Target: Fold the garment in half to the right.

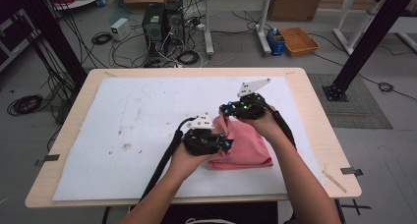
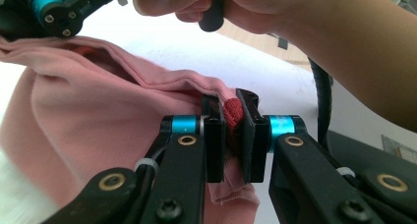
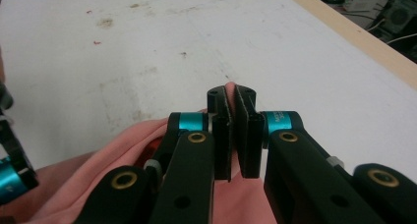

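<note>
While both are pinching folds of the soft, limp pink garment (image 1: 246, 146), the left gripper (image 2: 235, 135) and right gripper (image 3: 235, 135) are gripping bunched edges between their jaws.

A folded cloth (image 1: 246, 145) lies on a sheet (image 1: 137, 121) covering the table (image 1: 314, 130), right of centre toward the near edge. The left gripper (image 1: 223, 144) sits at the cloth's left edge; the right gripper (image 1: 227, 109) sits at its far-left corner, just behind the left one.
</note>
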`<state>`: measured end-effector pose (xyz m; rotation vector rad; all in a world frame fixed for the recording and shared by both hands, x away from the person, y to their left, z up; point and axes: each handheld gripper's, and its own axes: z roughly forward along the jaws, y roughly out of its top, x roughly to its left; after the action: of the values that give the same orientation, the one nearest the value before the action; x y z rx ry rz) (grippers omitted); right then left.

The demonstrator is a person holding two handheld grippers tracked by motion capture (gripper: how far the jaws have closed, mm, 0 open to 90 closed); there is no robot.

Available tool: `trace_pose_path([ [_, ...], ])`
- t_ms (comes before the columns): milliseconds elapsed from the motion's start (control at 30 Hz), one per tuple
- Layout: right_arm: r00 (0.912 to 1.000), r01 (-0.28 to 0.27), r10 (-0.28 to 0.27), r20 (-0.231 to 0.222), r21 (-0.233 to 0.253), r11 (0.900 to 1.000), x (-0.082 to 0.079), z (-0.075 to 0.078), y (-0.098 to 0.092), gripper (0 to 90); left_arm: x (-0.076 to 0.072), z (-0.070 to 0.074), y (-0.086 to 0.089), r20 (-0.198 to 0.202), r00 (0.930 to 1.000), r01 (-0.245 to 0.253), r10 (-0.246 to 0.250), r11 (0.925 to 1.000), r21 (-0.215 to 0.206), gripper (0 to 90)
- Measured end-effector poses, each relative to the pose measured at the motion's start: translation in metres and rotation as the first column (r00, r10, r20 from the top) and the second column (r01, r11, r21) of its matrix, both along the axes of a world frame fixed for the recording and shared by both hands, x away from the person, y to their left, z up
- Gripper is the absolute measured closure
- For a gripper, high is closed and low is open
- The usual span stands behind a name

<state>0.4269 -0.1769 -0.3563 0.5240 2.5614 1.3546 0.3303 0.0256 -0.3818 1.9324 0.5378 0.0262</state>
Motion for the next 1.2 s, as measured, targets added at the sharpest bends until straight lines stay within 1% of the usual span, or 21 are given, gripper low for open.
trace_pose_path([
  [33,1.0,0.009,-0.009,-0.002,0.005,1.0,-0.001,0.0,-0.004,86.7,0.002,-0.001,-0.007,0.001,1.0,0.007,-0.007,0.9999,0.009,82.3],
  [133,0.9996,0.028,-0.028,-0.001,0.007,1.0,-0.003,-0.001,-0.02,86.7,0.005,-0.005,-0.024,-0.01,0.9997,0.021,-0.021,0.9997,0.013,82.3],
  [233,0.9988,0.049,-0.049,-0.004,0.013,0.999,-0.005,-0.002,-0.034,86.7,0.011,-0.011,-0.043,-0.014,0.9993,0.035,-0.034,0.9988,0.036,82.3],
  [267,0.9988,0.049,-0.049,-0.004,0.013,0.999,-0.005,-0.002,-0.034,86.7,0.011,-0.011,-0.043,-0.014,0.9993,0.035,-0.034,0.9988,0.036,82.3],
  [300,0.9986,0.053,-0.053,0.002,0.013,0.999,-0.005,-0.003,-0.039,86.6,0.014,-0.014,-0.05,-0.024,0.999,0.038,-0.037,0.9985,0.04,82.3],
  [333,0.9974,0.072,-0.072,-0.007,0.004,0.997,-0.005,-0.006,-0.048,86.6,0.018,-0.018,-0.058,-0.036,0.9984,0.044,-0.043,0.9977,0.051,82.2],
  [367,0.9972,0.074,-0.074,-0.006,0.0,0.997,-0.005,-0.008,-0.05,86.6,0.02,-0.02,-0.062,-0.045,0.9981,0.044,-0.042,0.9972,0.06,82.3],
  [533,0.9932,0.111,-0.112,-0.032,-0.025,0.993,-0.004,-0.02,-0.067,86.6,0.025,-0.034,-0.082,-0.072,0.9964,0.049,-0.043,0.9958,0.077,82.2],
  [567,0.9924,0.116,-0.117,-0.038,-0.023,0.993,-0.005,-0.022,-0.07,86.5,0.026,-0.036,-0.084,-0.074,0.996,0.056,-0.049,0.9944,0.09,82.2],
  [733,0.9871,0.148,-0.149,-0.059,-0.022,0.989,-0.006,-0.033,-0.082,85.5,0.029,-0.046,-0.095,-0.089,0.9949,0.057,-0.047,0.9921,0.112,81.6],
  [767,0.9871,0.148,-0.149,-0.059,-0.022,0.989,-0.006,-0.033,-0.082,85.5,0.029,-0.046,-0.095,-0.089,0.9949,0.057,-0.047,0.9921,0.112,79.8],
  [800,0.9819,0.175,-0.177,-0.067,-0.036,0.984,-0.006,-0.039,-0.087,79.8,0.031,-0.05,-0.098,-0.096,0.9945,0.056,-0.043,0.9886,0.14,74.3],
  [833,0.9801,0.184,-0.186,-0.07,-0.033,0.982,-0.006,-0.04,-0.089,75.6,0.031,-0.05,-0.099,-0.091,0.9954,0.042,-0.029,0.9885,0.146,68.1],
  [867,0.9771,0.197,-0.198,-0.077,-0.028,0.98,-0.006,-0.041,-0.091,69.4,0.031,-0.049,-0.098,-0.085,0.9963,0.028,-0.016,0.9892,0.144,60.7],
  [900,0.9771,0.197,-0.198,-0.077,-0.028,0.98,-0.006,-0.041,-0.091,69.4,0.031,-0.049,-0.098,-0.085,0.9963,0.028,-0.016,0.9892,0.144,58.0],
  [933,0.9715,0.221,-0.222,-0.084,-0.011,0.975,-0.006,-0.038,-0.094,63.9,0.028,-0.044,-0.095,-0.059,0.9982,0.015,-0.007,0.9911,0.133,53.8],
  [967,0.971,0.227,-0.226,-0.078,-0.001,0.974,-0.007,-0.036,-0.095,61.8,0.027,-0.041,-0.093,-0.05,0.9988,0.005,0.001,0.9919,0.127,50.3],
  [1000,0.9705,0.231,-0.23,-0.073,0.007,0.973,-0.007,-0.035,-0.095,59.7,0.027,-0.036,-0.088,-0.031,0.9995,0.004,0.0,0.9926,0.121,49.4],
  [1067,0.9691,0.239,-0.237,-0.068,0.016,0.971,-0.008,-0.029,-0.095,58.4,0.025,-0.029,-0.08,-0.019,0.9998,-0.009,0.011,0.9954,0.095,49.4],
  [1100,0.9697,0.238,-0.237,-0.06,0.021,0.971,-0.008,-0.027,-0.094,58.4,0.025,-0.026,-0.073,-0.005,0.9998,-0.018,0.018,0.9957,0.091,49.2],
  [1200,0.9726,0.229,-0.228,-0.047,0.039,0.973,-0.009,-0.022,-0.089,56.6,0.023,-0.02,-0.054,0.015,0.9983,-0.057,0.056,0.9945,0.088,47.9],
])
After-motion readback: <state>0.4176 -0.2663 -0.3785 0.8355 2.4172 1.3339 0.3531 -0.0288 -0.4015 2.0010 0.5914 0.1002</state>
